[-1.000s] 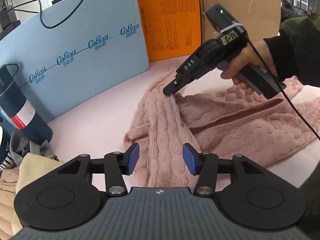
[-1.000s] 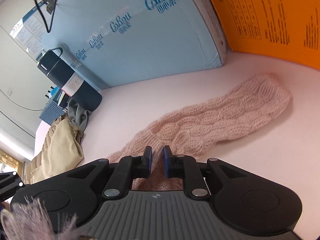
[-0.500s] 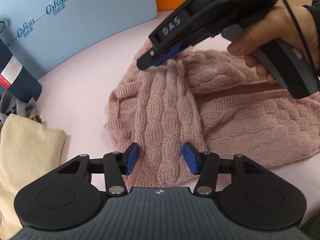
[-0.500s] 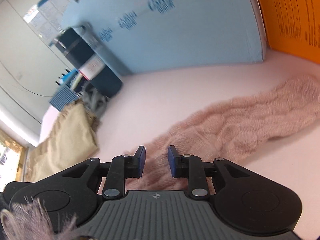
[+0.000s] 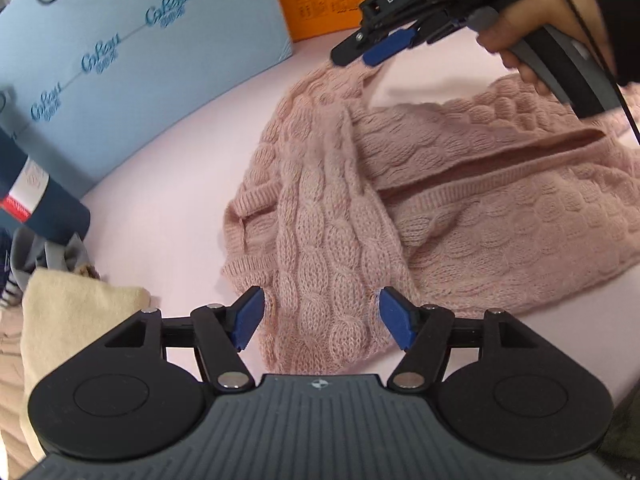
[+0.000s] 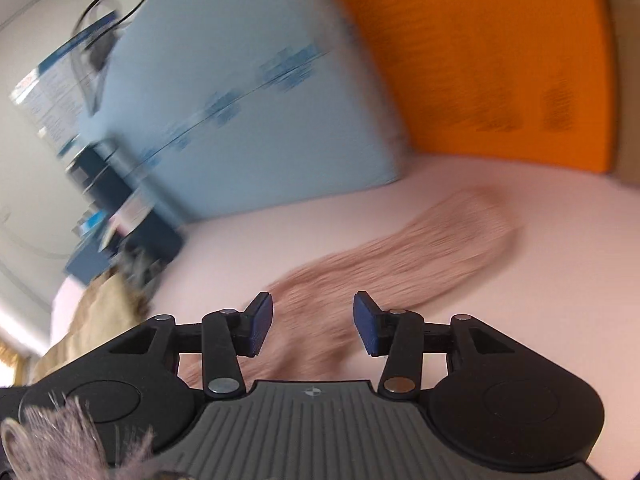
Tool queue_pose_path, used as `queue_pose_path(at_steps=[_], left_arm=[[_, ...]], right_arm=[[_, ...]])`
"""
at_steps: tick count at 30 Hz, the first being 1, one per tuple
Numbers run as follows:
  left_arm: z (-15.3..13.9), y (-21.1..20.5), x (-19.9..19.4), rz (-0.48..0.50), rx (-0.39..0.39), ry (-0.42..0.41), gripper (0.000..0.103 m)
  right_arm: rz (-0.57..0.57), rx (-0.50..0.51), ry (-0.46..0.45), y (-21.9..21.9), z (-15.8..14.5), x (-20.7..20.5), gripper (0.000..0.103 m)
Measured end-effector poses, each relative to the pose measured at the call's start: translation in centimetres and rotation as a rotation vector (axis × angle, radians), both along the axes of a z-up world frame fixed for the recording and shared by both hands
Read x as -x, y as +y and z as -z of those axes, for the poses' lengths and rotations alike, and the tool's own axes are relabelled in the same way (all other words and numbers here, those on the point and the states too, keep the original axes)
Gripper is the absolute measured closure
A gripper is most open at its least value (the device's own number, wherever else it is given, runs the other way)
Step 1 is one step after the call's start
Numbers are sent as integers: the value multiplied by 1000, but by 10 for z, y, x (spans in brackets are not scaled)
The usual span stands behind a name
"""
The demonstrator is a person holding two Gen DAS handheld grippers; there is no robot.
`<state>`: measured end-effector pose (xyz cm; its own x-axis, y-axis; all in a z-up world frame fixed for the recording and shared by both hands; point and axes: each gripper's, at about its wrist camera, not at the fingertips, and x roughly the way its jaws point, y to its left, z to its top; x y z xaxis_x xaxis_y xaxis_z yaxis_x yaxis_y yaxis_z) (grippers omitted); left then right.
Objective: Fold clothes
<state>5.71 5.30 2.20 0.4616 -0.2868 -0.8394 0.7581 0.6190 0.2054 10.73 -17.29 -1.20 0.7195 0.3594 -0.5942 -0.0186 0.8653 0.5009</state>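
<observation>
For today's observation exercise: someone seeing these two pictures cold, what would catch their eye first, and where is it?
The pink cable-knit sweater dominates, spread on the pale pink table, one sleeve folded across its body. Above its far edge hangs the open right gripper in the person's hand; the open left gripper straddles the sleeve's near end. Behind stand a light blue board and an orange box.

Pink sweater (image 5: 420, 208) on pink table (image 5: 168, 184), one sleeve (image 5: 320, 240) folded across it. Left gripper (image 5: 322, 318) spread wide over the cuff; right gripper (image 5: 372, 46) above the shoulder.
</observation>
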Motion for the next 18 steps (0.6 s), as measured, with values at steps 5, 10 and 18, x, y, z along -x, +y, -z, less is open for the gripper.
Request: queue_pose_path(at_steps=[5,10,18], left_arm=[[9,-8,-9,-9,-13,40,37],[20,-7,-16,-32,-19,68,31],[21,-4,-22,-18,-20,83,22]], right_arm=[[124,35,33,-45,16,0,60],[212,-45,-13,-68,38,6,58],[242,-165,-52,-79,49,-10,52]])
